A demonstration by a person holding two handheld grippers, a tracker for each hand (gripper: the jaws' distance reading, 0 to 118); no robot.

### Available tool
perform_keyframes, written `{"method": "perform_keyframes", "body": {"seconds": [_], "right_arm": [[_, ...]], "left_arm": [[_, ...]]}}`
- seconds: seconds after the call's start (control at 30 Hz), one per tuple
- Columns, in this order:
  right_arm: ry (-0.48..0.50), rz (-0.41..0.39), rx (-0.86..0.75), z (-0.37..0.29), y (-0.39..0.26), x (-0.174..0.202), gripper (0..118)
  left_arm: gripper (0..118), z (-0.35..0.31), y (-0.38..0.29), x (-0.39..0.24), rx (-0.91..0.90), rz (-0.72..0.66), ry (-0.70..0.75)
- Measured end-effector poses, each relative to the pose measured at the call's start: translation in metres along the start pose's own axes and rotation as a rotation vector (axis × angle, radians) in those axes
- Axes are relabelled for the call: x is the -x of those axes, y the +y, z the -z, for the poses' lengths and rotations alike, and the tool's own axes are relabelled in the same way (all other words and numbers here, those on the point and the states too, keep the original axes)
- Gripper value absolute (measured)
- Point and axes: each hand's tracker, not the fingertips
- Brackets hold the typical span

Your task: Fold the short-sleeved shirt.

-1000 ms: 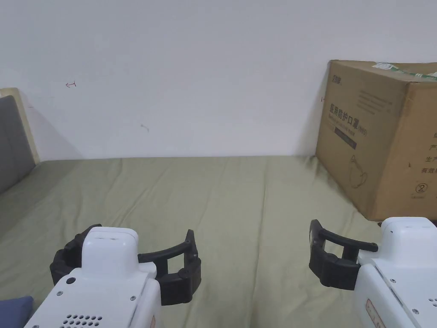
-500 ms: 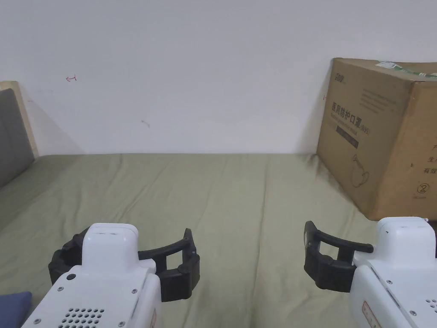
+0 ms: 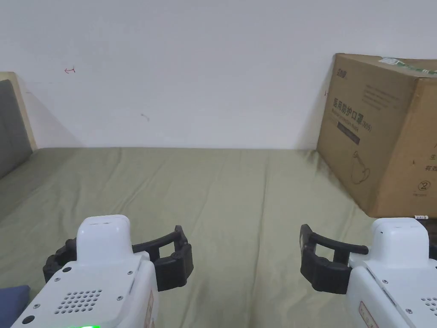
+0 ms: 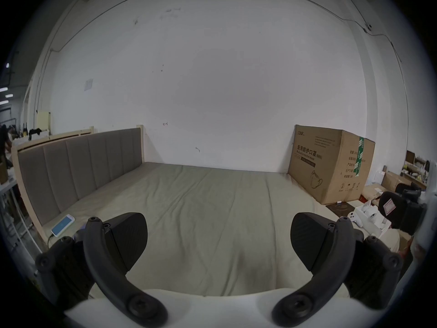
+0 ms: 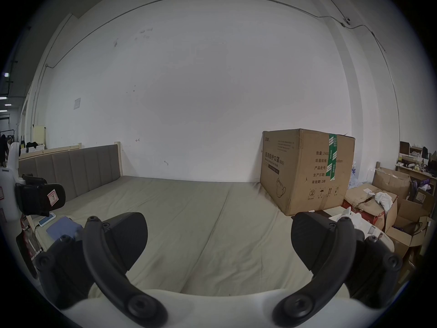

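A small folded dark-blue cloth [image 3: 10, 299] lies on the bed's near left corner; in the right gripper view this blue cloth [image 5: 62, 227] sits beside a phone. I cannot tell whether it is the shirt. My left gripper [image 3: 123, 241] hovers open over the near left of the olive sheet [image 3: 239, 200]. My right gripper [image 3: 369, 245] hovers open over the near right. Each gripper's own view shows wide-apart jaws with nothing between them: left gripper [image 4: 218, 238], right gripper [image 5: 218, 238]. Neither touches the cloth.
A large cardboard box [image 3: 384, 132] stands on the bed's far right against the white wall. A grey padded headboard [image 4: 78, 167] runs along the left side. A phone [image 4: 62, 225] lies near the left edge. More boxes [image 5: 383, 205] and clutter sit beyond the bed's right side.
The head camera has shifted a little. Both grippers stay open in about the same places; the left one sits slightly lower and more to the left in the picture.
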Motion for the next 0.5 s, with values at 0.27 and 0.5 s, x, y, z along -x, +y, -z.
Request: {"method": "perform_keyframes", "body": {"seconds": [0.27, 0.5], "right_arm": [[0.004, -0.005, 0.018, 0.005, -0.004, 0.002, 118], [0.011, -0.002, 0.037, 0.011, -0.008, 0.005, 118]], "left_arm": [[118, 0.001, 0.001, 0.002, 0.015, -0.043, -0.005], [118, 0.008, 0.002, -0.003, 0.079, -0.035, 0.001]]}}
